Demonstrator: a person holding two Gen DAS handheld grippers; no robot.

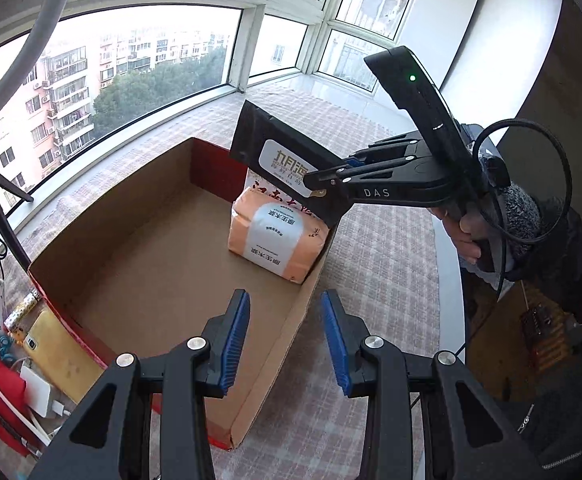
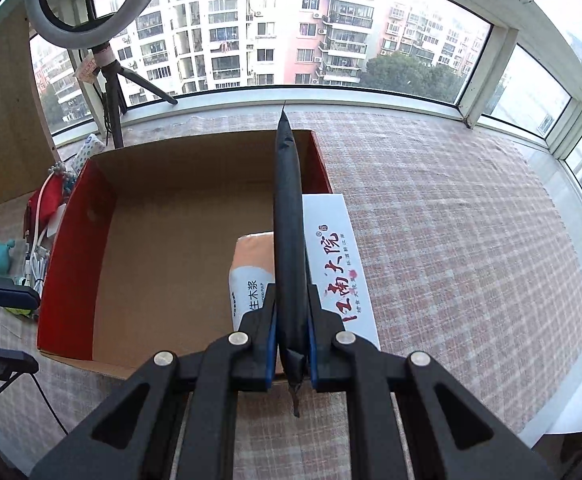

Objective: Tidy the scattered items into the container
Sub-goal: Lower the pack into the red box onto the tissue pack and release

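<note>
Holding a flat black pouch (image 2: 287,216) edge-on in my right claw (image 2: 292,344), pads pinching its lower end, w/ the pouch hanging above the right side of the cardboard box (image 2: 71,248). In the left view the same pouch (image 1: 279,160) is showing a white label, tilted over the box's far corner. I'm keeping my left claw (image 1: 287,344) partly apart & empty, over the near box wall (image 1: 275,360). An orange tissue pack (image 1: 275,236) is sitting inside the box at the right wall; a white printed box (image 2: 339,264) is leaning beside it. Checked cloth (image 2: 451,240) is covering the worktop.
</note>
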